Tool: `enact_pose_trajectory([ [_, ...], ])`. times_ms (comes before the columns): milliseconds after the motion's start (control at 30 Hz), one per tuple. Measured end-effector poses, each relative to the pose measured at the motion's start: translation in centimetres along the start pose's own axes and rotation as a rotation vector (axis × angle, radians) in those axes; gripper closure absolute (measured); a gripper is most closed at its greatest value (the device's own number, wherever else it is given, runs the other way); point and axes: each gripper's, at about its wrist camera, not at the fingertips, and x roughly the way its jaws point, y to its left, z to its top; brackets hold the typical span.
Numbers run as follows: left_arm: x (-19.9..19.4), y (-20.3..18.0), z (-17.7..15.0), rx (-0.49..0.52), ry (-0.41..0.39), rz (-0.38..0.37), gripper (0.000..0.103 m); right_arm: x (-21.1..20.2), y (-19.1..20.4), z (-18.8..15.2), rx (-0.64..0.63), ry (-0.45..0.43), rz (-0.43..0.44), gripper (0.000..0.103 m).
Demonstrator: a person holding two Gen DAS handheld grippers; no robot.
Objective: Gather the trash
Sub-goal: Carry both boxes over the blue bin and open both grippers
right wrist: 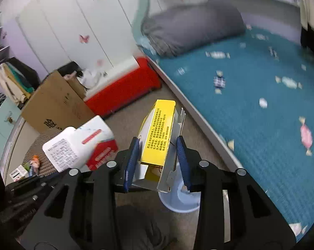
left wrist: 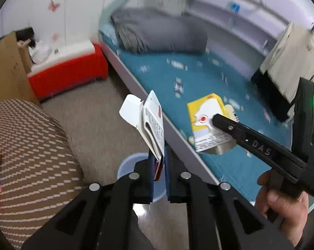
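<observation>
A flattened white-and-red cardboard carton [left wrist: 151,125] with fine print stands nearly upright, its lower end pinched between the left tool's blue pads, its open white flap topmost. A yellow-and-white cardboard box [right wrist: 157,137] with black print on its yellow side is held off the floor, tilted, end flaps open. Both hang above a pale blue round plastic bin [right wrist: 178,200] on the floor beside the bed's edge.

A bed [right wrist: 250,112] with a teal candy-print sheet carries a grey duvet [right wrist: 194,25]. A red storage box [right wrist: 123,91] stands against the white wardrobe [right wrist: 77,20], beside a cardboard box [right wrist: 52,106]. A brown patterned cushion [left wrist: 28,145] lies on the floor.
</observation>
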Motion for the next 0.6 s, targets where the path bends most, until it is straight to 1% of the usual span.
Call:
enact_pose_trajectory([
  [200,6.5,-0.8,0.0,0.033,0.143,0.044,0.094,5.5,-2.8,-1.6,0.072,0.112,-0.018,0.066],
  [267,8.1,-0.8,0.0,0.049,0.183,0.063,0.091,7.2,-3.7,-2.1,0.098,0.145,-0.013,0.065],
  [300,9.2,-1.0,0.0,0.063,0.215,0.065,0.088,7.8,-3.9,-2.2,0.108,0.156,-0.004,0.064],
  [333,9.8,-0.9,0.4,0.068,0.236,0.068,0.07,8.5,-4.3,-2.3,0.118,0.166,0.004,0.059],
  [367,10.3,-0.8,0.5,0.067,0.238,0.081,0.04,9.4,-4.8,-2.6,0.136,0.178,0.009,0.052],
  [400,10.2,-0.4,0.6,0.064,0.228,0.102,0.025,10.1,-5.2,-2.7,0.153,0.188,0.017,0.035],
  [433,10.4,-0.2,0.9,0.057,0.208,0.136,0.01,10.7,-5.6,-3.1,0.173,0.202,0.03,0.027],
  [467,10.2,0.0,1.1,0.049,0.189,0.163,0.01,11.2,-5.9,-3.4,0.193,0.216,0.04,0.027],
  [500,10.1,0.2,1.0,0.045,0.188,0.165,0.01,11.7,-6.3,-3.8,0.217,0.231,0.048,0.027],
  [567,9.8,0.5,0.9,0.027,0.189,0.162,0.01,11.7,-6.9,-4.5,0.242,0.237,0.047,0.017],
  [600,9.5,0.5,0.8,0.021,0.175,0.171,0.01,11.5,-7.0,-4.6,0.251,0.231,0.048,0.01],
])
